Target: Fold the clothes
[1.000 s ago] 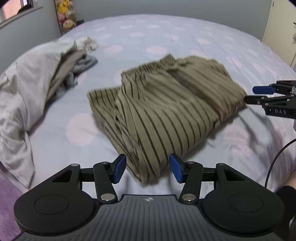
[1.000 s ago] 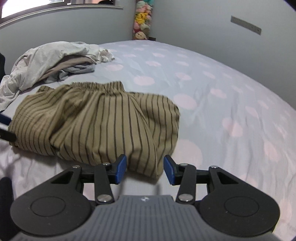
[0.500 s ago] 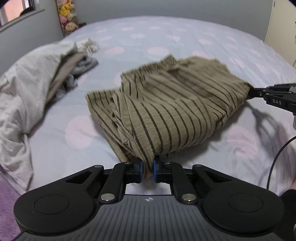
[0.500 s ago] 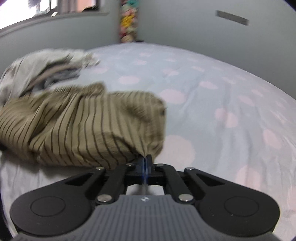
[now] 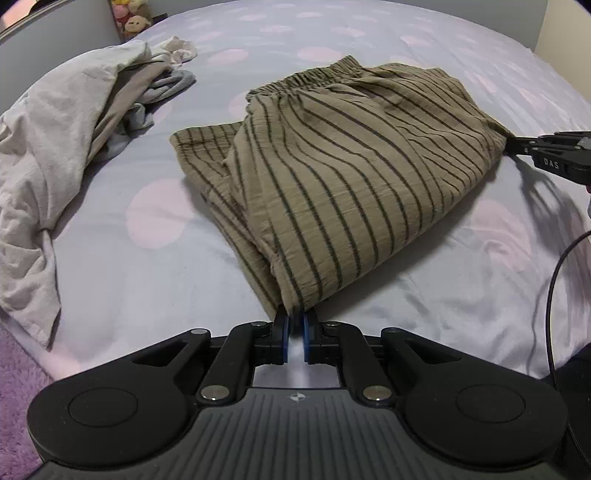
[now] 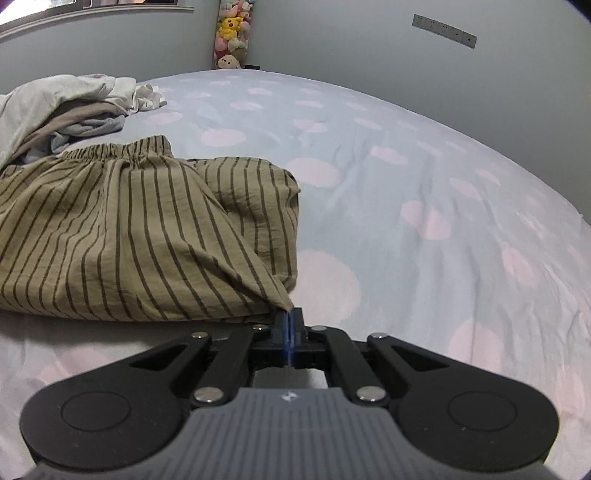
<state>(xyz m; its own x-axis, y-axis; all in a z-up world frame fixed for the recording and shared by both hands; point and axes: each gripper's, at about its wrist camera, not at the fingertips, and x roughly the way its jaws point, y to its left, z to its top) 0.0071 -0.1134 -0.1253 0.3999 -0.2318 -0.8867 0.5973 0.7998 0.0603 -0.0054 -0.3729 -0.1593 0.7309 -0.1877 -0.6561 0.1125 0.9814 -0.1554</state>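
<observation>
**Striped garment pinched at two corners on the bed**

Pale lilac bedding [image 5: 155,280] printed with soft pink blotches is spread across the whole surface, lightly creased near the garment. Olive-tan striped trousers [image 5: 332,177] of crinkled woven cloth, with a gathered elastic waistband at the far edge, are seen lying folded in loose layers at the middle of the bed. The left gripper [image 5: 294,334] is pressed onto the near corner of the cloth, its blue pads [image 5: 282,338] narrowly parted by the fabric between them. The right gripper [image 6: 290,332] is closed flat on the opposite pointed corner, which is drawn up slightly off the sheet.

A rumpled heap of pale laundry [image 5: 55,122] is noted well apart on the left. Bare sheet is recorded on the right and far sides. Plush toys [image 6: 231,35] are stacked in the far wall corner.
</observation>
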